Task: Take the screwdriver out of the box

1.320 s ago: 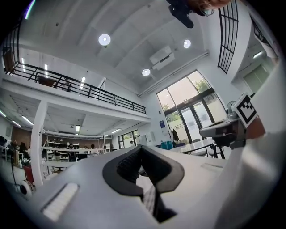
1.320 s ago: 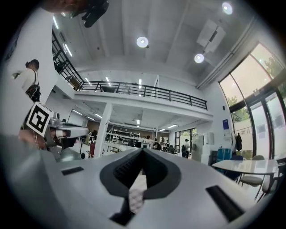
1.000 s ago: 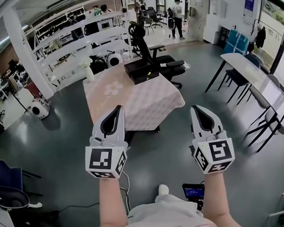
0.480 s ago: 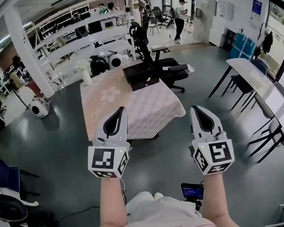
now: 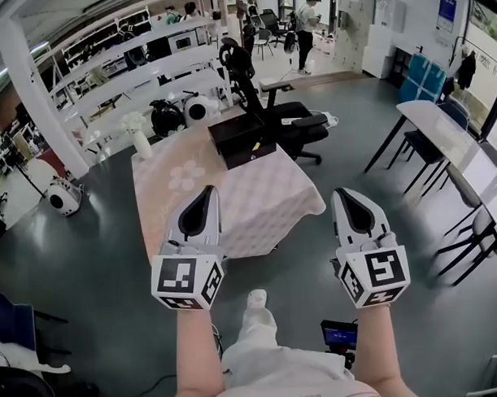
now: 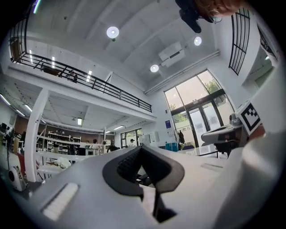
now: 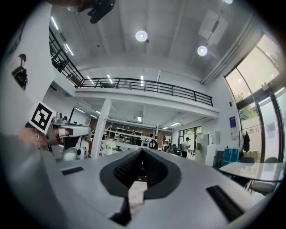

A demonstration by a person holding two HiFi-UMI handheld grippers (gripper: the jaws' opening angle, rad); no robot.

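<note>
head view, box: black rectangular box (image 5: 240,139) on the far part of a table under a pale pink flowered cloth (image 5: 257,197); screwdriver not visible, probably inside.
head view, grippers: white-shelled left gripper (image 5: 207,192) and right gripper (image 5: 341,194) side by side over the grey floor (image 5: 88,256), short of the table, well apart from the box.
left gripper view: jaws pressed together, nothing between.
right gripper view: jaws together too, empty.
step: approach, by my read; box untouched.
next: reach the table edge, spread one gripper's jaws, get into the box; can't tell whether it has a lid.
</note>
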